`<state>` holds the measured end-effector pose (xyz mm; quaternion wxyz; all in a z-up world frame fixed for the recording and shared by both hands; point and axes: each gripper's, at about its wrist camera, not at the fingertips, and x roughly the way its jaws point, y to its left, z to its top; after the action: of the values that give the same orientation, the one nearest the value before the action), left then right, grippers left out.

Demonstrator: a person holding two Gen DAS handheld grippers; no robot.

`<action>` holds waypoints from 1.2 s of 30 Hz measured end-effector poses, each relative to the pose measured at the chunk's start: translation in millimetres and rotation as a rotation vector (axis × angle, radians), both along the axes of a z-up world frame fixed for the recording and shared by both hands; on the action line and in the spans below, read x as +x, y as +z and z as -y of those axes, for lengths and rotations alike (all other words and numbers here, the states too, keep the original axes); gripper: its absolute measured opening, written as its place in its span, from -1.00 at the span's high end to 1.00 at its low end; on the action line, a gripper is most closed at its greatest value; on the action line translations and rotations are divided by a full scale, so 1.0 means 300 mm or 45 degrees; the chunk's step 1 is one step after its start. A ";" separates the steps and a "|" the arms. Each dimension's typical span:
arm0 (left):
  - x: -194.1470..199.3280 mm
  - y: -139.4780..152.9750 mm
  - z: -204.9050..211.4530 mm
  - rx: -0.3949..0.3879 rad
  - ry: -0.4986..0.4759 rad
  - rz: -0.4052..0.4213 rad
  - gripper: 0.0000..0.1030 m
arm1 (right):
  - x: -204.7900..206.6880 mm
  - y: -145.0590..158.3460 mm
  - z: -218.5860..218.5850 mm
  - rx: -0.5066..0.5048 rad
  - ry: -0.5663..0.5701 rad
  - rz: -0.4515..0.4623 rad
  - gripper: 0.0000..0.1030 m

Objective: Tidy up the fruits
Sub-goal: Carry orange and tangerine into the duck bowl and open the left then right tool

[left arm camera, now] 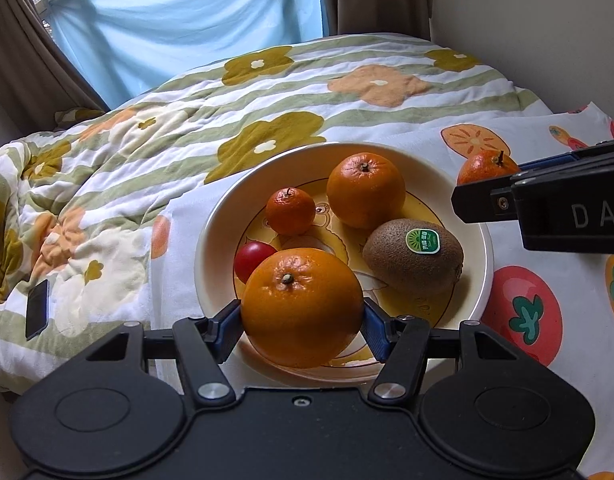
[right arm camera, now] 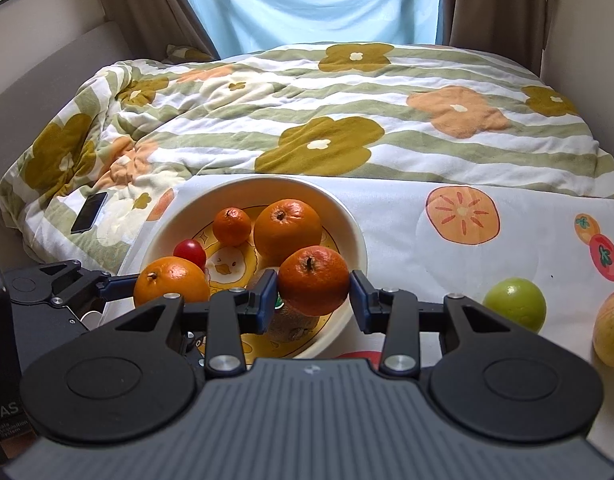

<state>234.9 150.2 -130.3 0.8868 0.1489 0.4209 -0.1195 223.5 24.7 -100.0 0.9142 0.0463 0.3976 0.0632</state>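
A cream bowl [left arm camera: 211,236] with a yellow cartoon bottom sits on the fruit-print cloth and also shows in the right wrist view [right arm camera: 347,216]. In it lie a medium orange [left arm camera: 365,190], a small tangerine [left arm camera: 289,211], a red cherry tomato [left arm camera: 253,260] and a kiwi [left arm camera: 413,262] with a green sticker. My left gripper [left arm camera: 303,322] is shut on a large orange [left arm camera: 303,308] over the bowl's near side. My right gripper [right arm camera: 313,296] is shut on a dark tangerine [right arm camera: 313,280] held above the bowl's right rim.
A green apple [right arm camera: 515,304] and a yellowish fruit [right arm camera: 613,332] lie on the cloth to the right of the bowl. A black phone [left arm camera: 37,309] lies on the flowered quilt [left arm camera: 187,120] at left. Curtains and a blue sheet hang behind the bed.
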 end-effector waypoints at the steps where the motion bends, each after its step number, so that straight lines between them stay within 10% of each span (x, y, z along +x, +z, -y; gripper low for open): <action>1: 0.000 -0.004 0.002 0.004 -0.008 -0.003 -0.28 | 0.000 -0.002 0.001 0.001 -0.004 -0.002 -0.05; 8: -0.015 0.026 0.004 -0.015 -0.025 0.037 -0.74 | -0.004 0.000 -0.002 -0.007 -0.008 -0.007 -0.04; 36: -0.102 0.075 -0.004 -0.083 0.224 0.013 -0.80 | 0.124 -0.071 0.005 -0.099 0.243 -0.024 -0.07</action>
<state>204.2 151.2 -107.9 0.9003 0.0829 0.4238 -0.0541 260.8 23.1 -121.5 0.9013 -0.0267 0.4111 0.1342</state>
